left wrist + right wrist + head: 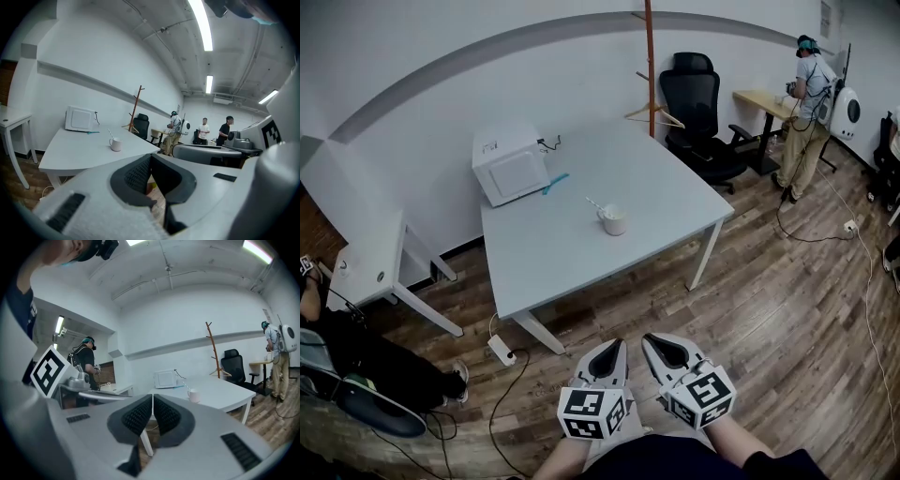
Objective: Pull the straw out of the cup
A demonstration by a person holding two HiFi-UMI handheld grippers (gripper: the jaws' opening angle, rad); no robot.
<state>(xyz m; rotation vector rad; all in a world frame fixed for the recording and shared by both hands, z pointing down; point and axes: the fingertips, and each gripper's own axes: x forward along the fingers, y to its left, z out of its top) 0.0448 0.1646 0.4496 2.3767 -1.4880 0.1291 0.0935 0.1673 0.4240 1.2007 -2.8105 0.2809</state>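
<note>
Two tongs, the left tongs and the right tongs, sit side by side, each with its jaws pressed together and holding nothing. Well ahead of them, past a strip of wood-plank floor and the near edge of the pale grey rectangular surface, stands the small white cup. The thin white straw leans out of it to the left.

Beyond the cup and further left sits a white microwave oven, with a teal pen just beside it. A white power strip lies on the floor left of the left tongs. Past the surface's far right corner stand a black office chair and a wooden coat stand.
</note>
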